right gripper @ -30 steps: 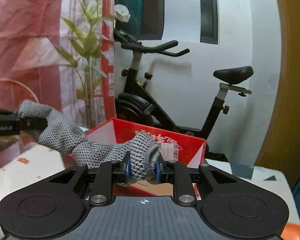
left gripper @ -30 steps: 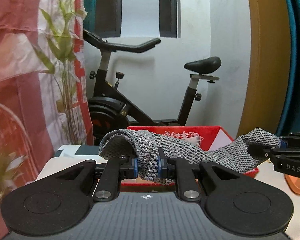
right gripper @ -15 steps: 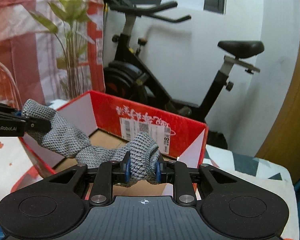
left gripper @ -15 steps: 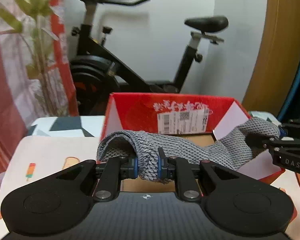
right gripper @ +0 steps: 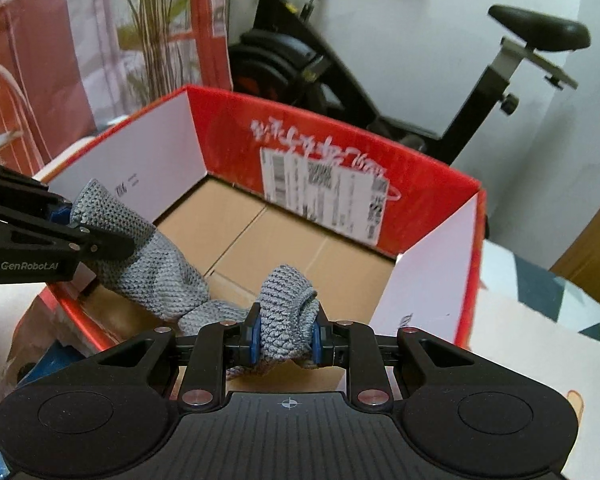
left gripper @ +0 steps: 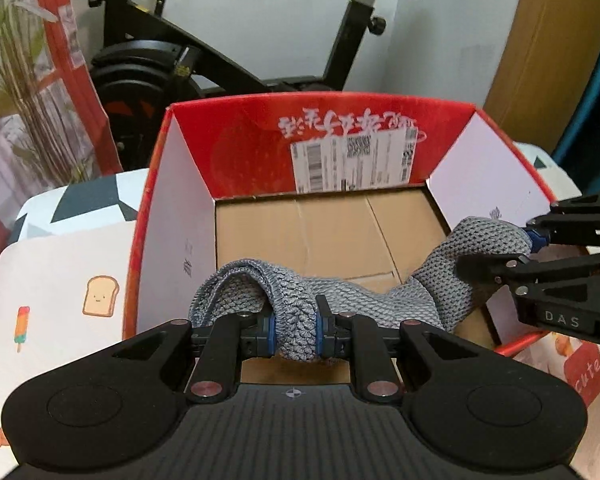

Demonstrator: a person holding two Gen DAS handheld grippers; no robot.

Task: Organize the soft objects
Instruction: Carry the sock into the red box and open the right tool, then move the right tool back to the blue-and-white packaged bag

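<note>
Lowered from up high to the open red cardboard box (left gripper: 236, 148) | brown bottom bare | grey knitted cloth (left gripper: 364, 300) hanging over box | left gripper (left gripper: 295, 331) pinching one end | right gripper (right gripper: 285, 338) pinching other end

Shipping label (left gripper: 354, 162) text on the red box (left gripper: 236, 136): blurred, unreadable. Exercise bike (right gripper: 380, 80): handlebars cut off by the top edge.

Coarse grey knit cloth (left gripper: 352, 304); glossy red cardboard box (left gripper: 236, 140), matt brown floor.
</note>
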